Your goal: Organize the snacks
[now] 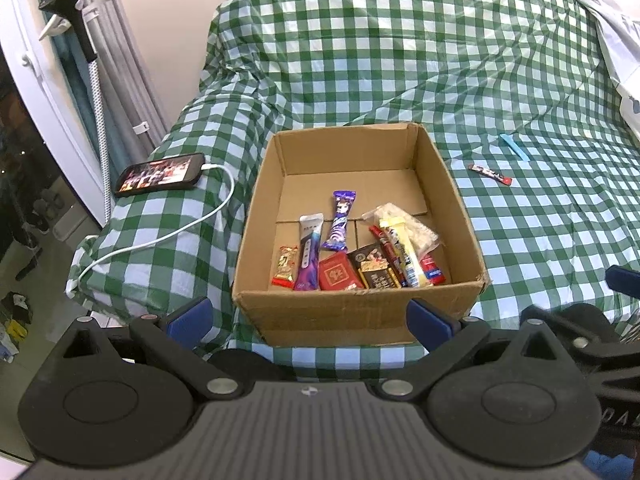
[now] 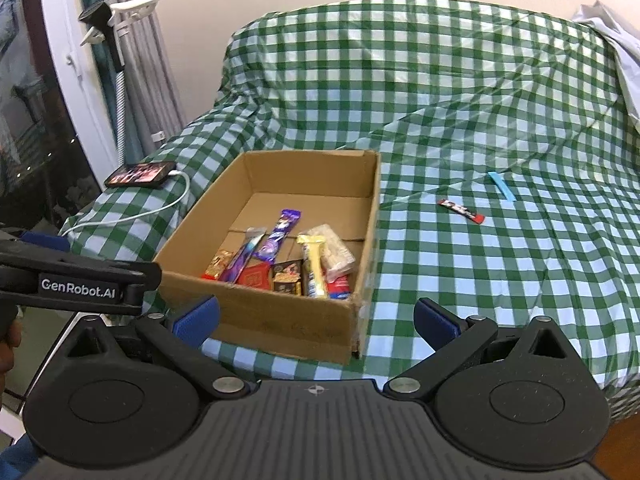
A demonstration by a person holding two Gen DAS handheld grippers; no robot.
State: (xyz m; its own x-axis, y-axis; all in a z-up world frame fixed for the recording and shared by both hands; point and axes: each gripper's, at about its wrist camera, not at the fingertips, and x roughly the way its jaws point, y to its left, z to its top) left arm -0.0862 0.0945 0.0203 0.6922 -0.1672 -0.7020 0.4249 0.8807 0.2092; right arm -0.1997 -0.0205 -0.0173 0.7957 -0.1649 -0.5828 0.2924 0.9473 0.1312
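Note:
An open cardboard box (image 1: 352, 312) (image 2: 280, 320) sits on the green checked cloth and holds several snack packs, among them a purple bar (image 1: 340, 220) (image 2: 278, 234) and a yellow bar (image 1: 404, 252) (image 2: 314, 268). Right of the box, a red and black snack bar (image 1: 490, 173) (image 2: 461, 211) and a blue strip (image 1: 514, 146) (image 2: 500, 185) lie loose on the cloth. My left gripper (image 1: 310, 320) is open and empty, just before the box's near wall. Open and empty too, my right gripper (image 2: 316, 318) hovers at the box's near right corner.
A phone (image 1: 160, 174) (image 2: 140, 174) on a white charging cable (image 1: 192, 224) lies at the cloth's left edge. A lamp stand and curtains stand at the far left. White crumpled cloth (image 1: 616, 40) lies at the far right. The left gripper's body (image 2: 76, 280) crosses the right wrist view.

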